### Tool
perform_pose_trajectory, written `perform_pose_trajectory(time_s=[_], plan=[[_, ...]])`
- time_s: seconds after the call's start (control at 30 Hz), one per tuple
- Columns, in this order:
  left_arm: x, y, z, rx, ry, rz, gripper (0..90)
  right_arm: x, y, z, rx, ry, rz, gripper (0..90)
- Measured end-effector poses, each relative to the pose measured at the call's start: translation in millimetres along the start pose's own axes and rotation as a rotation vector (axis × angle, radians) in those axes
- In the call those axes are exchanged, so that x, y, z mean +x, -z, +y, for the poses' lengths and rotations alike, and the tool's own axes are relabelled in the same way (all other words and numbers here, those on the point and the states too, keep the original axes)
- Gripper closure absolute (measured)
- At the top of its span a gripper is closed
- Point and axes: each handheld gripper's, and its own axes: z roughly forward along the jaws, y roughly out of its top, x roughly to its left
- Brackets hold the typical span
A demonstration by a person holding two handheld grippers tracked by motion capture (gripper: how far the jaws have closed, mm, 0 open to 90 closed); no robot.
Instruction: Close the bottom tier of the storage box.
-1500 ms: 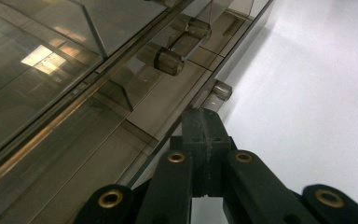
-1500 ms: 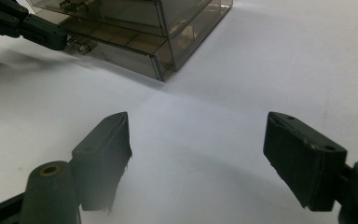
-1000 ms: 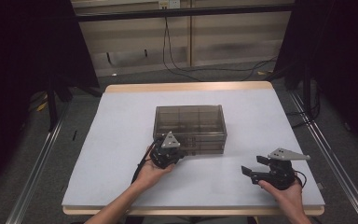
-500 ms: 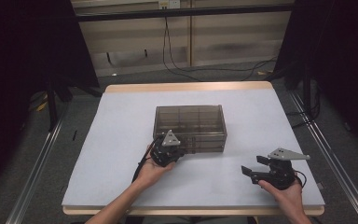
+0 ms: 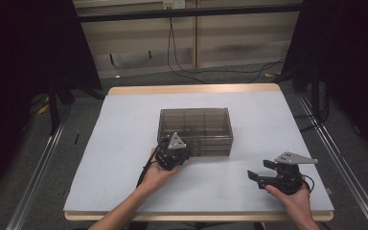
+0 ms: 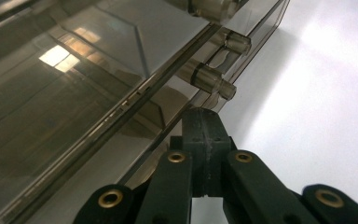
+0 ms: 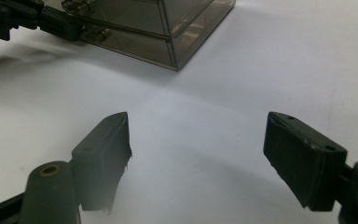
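A smoky see-through drawer box (image 5: 195,125) stands in the middle of the white table (image 5: 124,143). My left gripper (image 5: 187,155) is at the box's front, low on its left part. In the left gripper view its jaws (image 6: 204,122) are pressed together, tips against the box front (image 6: 74,93), in line with a row of clear knobs (image 6: 213,80). Whether the tips pinch anything is hidden. My right gripper (image 5: 259,170) hovers over the table's front right, jaws wide apart (image 7: 196,140) with nothing between them; its view shows the box (image 7: 168,23) and the left gripper (image 7: 72,29) farther off.
The table's wooden edge (image 5: 191,89) runs along the far side, with dark stands and cables on the floor beyond. Metal rails (image 5: 38,167) flank the table. White surface lies bare to the left and right of the box.
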Motion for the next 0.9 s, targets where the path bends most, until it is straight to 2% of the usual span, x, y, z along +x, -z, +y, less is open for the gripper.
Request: perform_pose_trajectory(time_s=[0.07, 0.2, 0.23, 0.33, 0.37, 0.4, 0.43, 0.6, 0.63, 0.67, 0.77, 0.8, 0.9], plan=[[0.2, -1.7, -1.2, -0.026, 0.015, -0.007, 90.0, -0.2, 0.1, 0.1, 0.001, -0.001, -0.001, 22.9], [2.2, -0.7, -1.9, -0.016, 0.023, -0.021, 89.8, -1.0, 0.4, 0.0, -0.001, -0.002, 0.002, 22.8], [1.3, 0.7, -1.6, -0.004, 0.025, -0.014, 88.9, -1.1, 0.5, 0.0, -0.002, -0.002, 0.002, 22.8], [-0.3, 2.9, -2.1, 0.0, 0.023, -0.015, 83.7, -1.5, 1.1, -0.1, -0.002, -0.006, 0.0, 22.8], [-1.2, 3.0, -2.6, -0.016, 0.031, -0.016, 82.5, -1.6, 1.2, 0.0, -0.003, -0.007, 0.0, 22.8], [-0.9, 5.5, -2.5, -0.005, 0.023, -0.014, 81.5, -1.5, 1.3, 0.0, -0.004, -0.007, -0.002, 22.8], [-0.6, 7.3, -3.2, -0.019, 0.021, -0.011, 79.6, -1.5, 1.5, 0.0, -0.004, -0.007, 0.001, 22.8], [-0.4, 17.1, -6.4, -0.021, 0.019, -0.026, 69.9, -1.8, 1.6, -0.1, -0.005, -0.007, 0.003, 22.8], [-0.3, 21.0, -6.9, -0.008, 0.015, -0.021, 68.7, -1.9, 1.5, -0.1, -0.005, -0.008, 0.003, 22.8], [0.0, 22.8, -7.9, -0.019, 0.017, -0.024, 66.4, -1.9, 1.1, 0.0, -0.003, -0.008, 0.002, 22.8], [0.4, 29.5, -10.2, -0.021, 0.022, -0.023, 56.5, -1.4, 0.3, 0.2, -0.004, -0.007, 0.004, 22.8], [0.6, 30.3, -11.3, -0.04, 0.032, -0.024, 52.8, -1.3, -0.1, 0.3, -0.005, -0.007, 0.004, 22.8], [1.7, 37.0, -12.8, -0.034, 0.041, -0.024, 42.5, -1.5, -0.4, 0.3, -0.006, -0.01, 0.005, 22.8]])
